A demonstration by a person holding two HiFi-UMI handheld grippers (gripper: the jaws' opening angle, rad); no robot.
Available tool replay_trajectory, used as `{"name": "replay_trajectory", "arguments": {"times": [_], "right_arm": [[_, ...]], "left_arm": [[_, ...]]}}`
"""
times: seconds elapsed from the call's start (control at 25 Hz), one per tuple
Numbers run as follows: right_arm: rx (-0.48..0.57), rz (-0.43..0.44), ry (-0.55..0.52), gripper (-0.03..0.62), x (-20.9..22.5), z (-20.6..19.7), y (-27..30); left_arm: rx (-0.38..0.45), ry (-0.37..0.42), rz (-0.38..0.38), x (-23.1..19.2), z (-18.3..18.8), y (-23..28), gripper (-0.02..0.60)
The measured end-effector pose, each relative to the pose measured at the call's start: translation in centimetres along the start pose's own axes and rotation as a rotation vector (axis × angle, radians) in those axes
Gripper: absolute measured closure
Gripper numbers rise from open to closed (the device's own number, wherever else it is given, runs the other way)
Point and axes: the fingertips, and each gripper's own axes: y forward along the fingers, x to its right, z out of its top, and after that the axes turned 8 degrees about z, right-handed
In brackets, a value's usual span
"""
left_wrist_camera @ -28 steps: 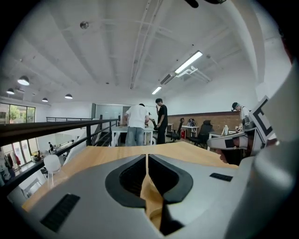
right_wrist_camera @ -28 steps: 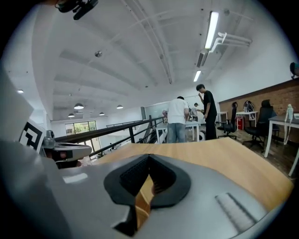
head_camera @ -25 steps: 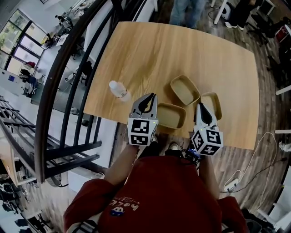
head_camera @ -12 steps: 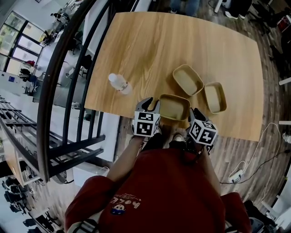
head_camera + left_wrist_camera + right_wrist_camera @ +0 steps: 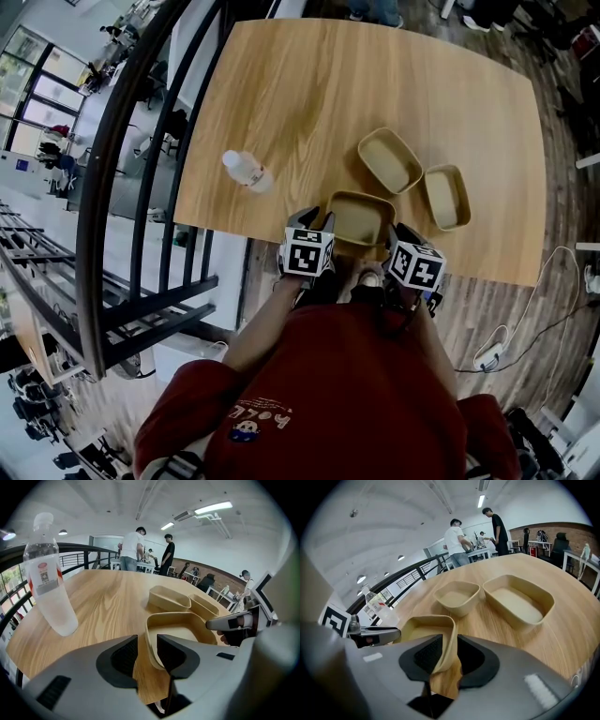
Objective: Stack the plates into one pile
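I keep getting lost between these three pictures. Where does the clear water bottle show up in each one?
Head view: water bottle left of centre, by the left edge of the table.
Left gripper view: far left, tall and close.
Right gripper view: small, at left, beyond the nearest plate.
Shared landmark: the nearest plate at the table's near edge, low centre in both gripper views.

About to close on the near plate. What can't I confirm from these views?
- Left gripper view, right gripper view: the fingers have just been opening, with the near plate's rim between them. Whether a pad touches it is unclear.
- Head view: the grippers' own bodies cover where the fingers meet that rim.
- Bottle label, left gripper view: print too small to read.
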Motion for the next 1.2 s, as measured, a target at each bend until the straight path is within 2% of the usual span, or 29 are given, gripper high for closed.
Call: {"name": "replay_trajectory", "arguments": {"times": [0.16,0.28,0.48,0.6,0.96,1.2], "right_arm": [[-0.016,-0.006,0.011,0.487,0.2,-0.4,0.5],[-0.023,-0.003,0.017,0.488,0.3,-0.7,0.7],[-0.026,0.005,0.015,0.53,0.0,-0.8,1.1],[-0.029,0.0,0.015,0.534,0.0,-0.8,1.2],[-0.011,0.003,0.007,0.546,-0.5,-0.4,0.8],[0.038,0.006,-0.009,0.548,-0.9,0.9,0.4]], "left_arm": [[-0.025,-0.001,-0.027,0.5,-0.6,0.9,0.454],[-0.04,-0.011,-0.025,0.4,-1.2,1.2,0.486],[-0.045,-0.007,-0.018,0.5,-1.2,1.5,0.535],[-0.043,-0.018,-0.012,0.4,-1.2,1.5,0.543],[-0.004,-0.03,-0.006,0.1,0.0,0.8,0.551],[0.039,-0.026,-0.004,0.0,1.7,0.4,0.552]]}}
